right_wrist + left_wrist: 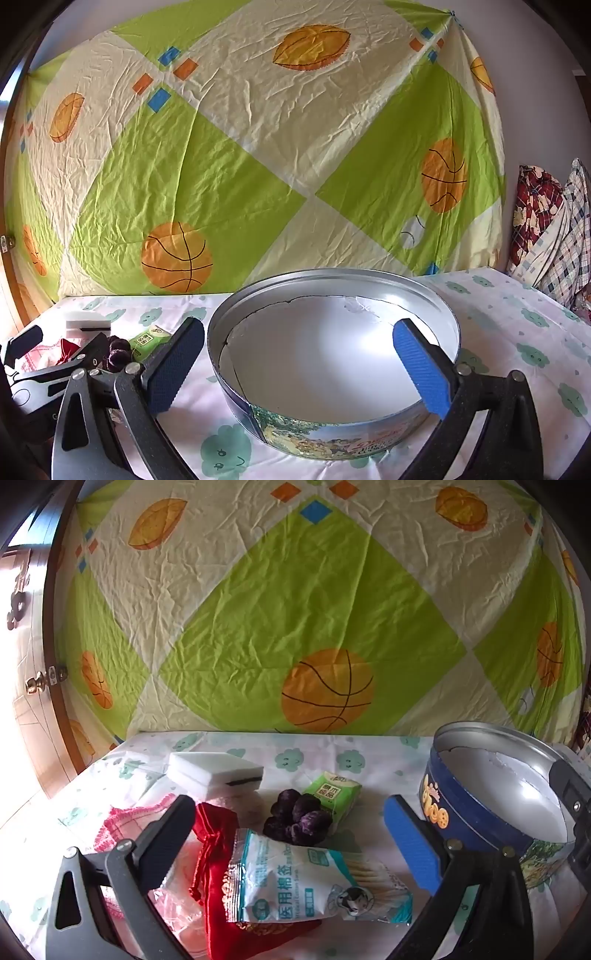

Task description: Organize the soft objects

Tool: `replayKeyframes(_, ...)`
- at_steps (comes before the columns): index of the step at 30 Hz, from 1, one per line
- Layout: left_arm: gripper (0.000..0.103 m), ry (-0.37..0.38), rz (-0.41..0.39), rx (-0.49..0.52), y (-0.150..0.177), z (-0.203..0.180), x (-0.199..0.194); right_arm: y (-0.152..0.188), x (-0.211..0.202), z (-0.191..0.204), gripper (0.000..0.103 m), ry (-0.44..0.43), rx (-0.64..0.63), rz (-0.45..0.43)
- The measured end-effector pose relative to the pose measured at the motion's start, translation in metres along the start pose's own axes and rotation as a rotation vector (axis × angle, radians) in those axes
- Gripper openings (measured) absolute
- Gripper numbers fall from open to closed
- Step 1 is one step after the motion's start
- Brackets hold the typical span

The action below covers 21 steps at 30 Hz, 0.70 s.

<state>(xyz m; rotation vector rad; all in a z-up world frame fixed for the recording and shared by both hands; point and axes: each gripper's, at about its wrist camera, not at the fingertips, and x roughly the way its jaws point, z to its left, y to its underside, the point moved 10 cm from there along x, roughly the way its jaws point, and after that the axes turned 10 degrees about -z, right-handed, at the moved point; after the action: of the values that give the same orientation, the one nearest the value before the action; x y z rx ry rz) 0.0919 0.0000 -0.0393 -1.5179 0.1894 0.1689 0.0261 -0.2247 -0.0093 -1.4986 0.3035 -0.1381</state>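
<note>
My left gripper (291,842) is open and hovers low over a pile of soft things with nothing between its fingers. Under it lie a bag of cotton swabs (317,882), a red drawstring pouch (218,867) and a dark purple fuzzy scrunchie (299,819). Behind those are a green tissue packet (334,794), a white sponge block (216,771) and a pink-edged cloth (125,823). A round blue tin (498,794) stands open to the right. My right gripper (299,367) is open too, its fingers straddling the near wall of the empty tin (314,435).
Everything rests on a table under a white cloth with green cloud prints (517,325). A green and cream sheet with basketballs (295,609) hangs behind. A wooden door (40,686) is at left. Patterned fabrics (546,236) pile up at far right.
</note>
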Motion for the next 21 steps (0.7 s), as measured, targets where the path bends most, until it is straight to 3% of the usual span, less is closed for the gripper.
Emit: replayKeyframes(21, 0.103, 0.005, 0.020, -0.022, 0.0022, -0.0016, 0.0004, -0.0022, -0.0017, -0.0011, 0.103, 0.003, 0.004, -0.008)
